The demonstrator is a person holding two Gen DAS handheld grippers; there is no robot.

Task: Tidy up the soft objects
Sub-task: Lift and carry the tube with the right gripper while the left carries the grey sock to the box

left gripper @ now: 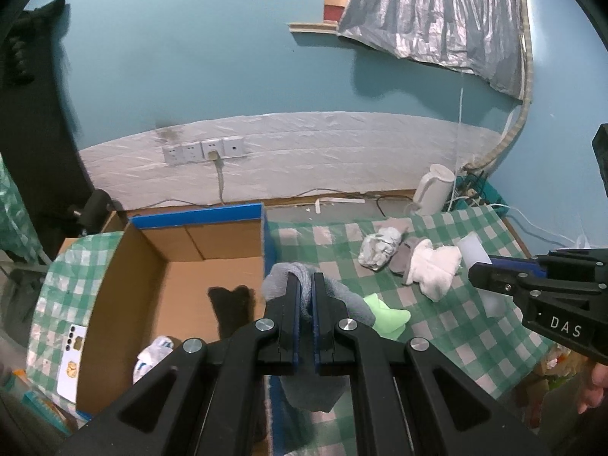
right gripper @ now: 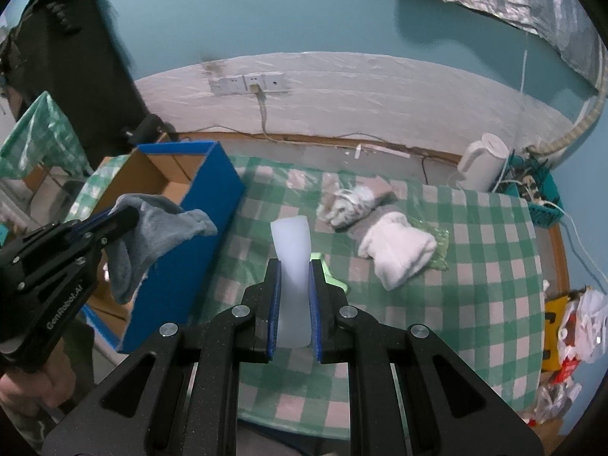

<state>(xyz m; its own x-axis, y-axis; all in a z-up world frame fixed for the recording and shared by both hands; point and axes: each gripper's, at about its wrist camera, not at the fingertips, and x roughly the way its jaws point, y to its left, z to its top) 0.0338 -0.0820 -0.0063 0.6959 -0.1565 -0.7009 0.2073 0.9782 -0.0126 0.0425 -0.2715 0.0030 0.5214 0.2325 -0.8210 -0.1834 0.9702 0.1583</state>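
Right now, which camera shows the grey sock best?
The right wrist view: the grey sock hangs in full from the left gripper. In the left wrist view that gripper's own fingers hide much of it.

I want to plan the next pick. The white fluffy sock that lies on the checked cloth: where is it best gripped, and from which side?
Probably from above, on the thick folded end of the white fluffy sock nearest the camera. That end bulges up from the checked cloth and lies free, while its far end touches the grey sock and patterned sock. Both grippers are full now.
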